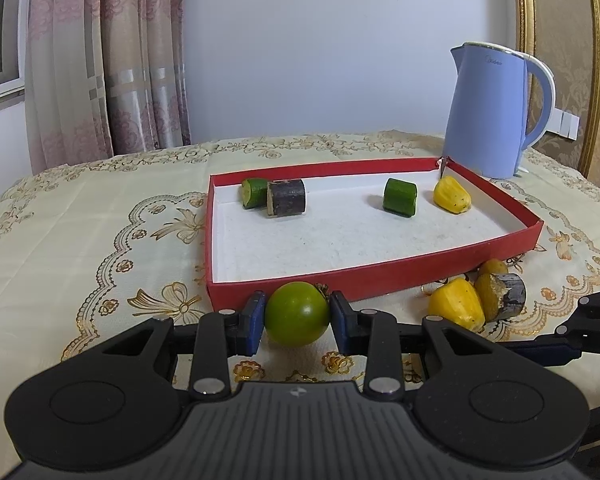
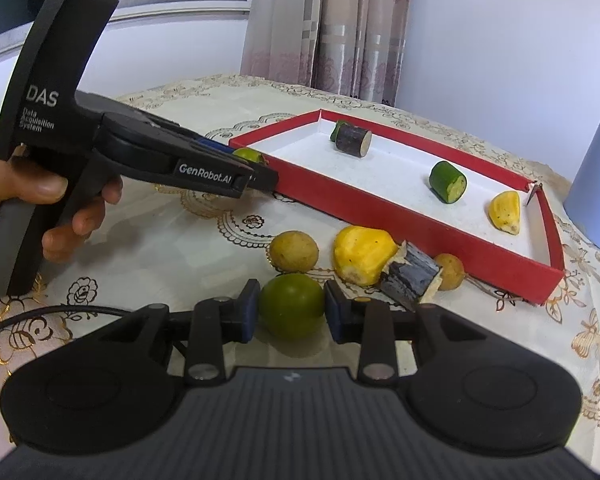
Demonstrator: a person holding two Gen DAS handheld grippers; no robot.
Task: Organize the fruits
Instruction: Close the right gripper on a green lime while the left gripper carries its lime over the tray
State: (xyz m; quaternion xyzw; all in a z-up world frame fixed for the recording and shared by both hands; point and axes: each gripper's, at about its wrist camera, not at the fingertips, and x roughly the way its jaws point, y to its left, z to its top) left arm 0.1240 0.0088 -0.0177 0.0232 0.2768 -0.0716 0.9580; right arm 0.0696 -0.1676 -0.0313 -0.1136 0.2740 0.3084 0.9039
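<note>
Now both grippers pinch green fruits on the tablecloth [image 1: 100, 208] — left gripper [image 1: 297, 314] on one [image 1: 296, 314] against the red tray [image 1: 380, 276], right gripper [image 2: 288, 306] on another [image 2: 290, 306] nearby.

Blue electric kettle [image 1: 496, 112] on embroidered cream tablecloth [image 1: 80, 216], pink patterned curtain [image 1: 100, 60], white wall [image 1: 320, 40]

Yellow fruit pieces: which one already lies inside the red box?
The smaller yellow piece near the red box's kettle-side corner; the larger one lies outside, on the tablecloth.
</note>
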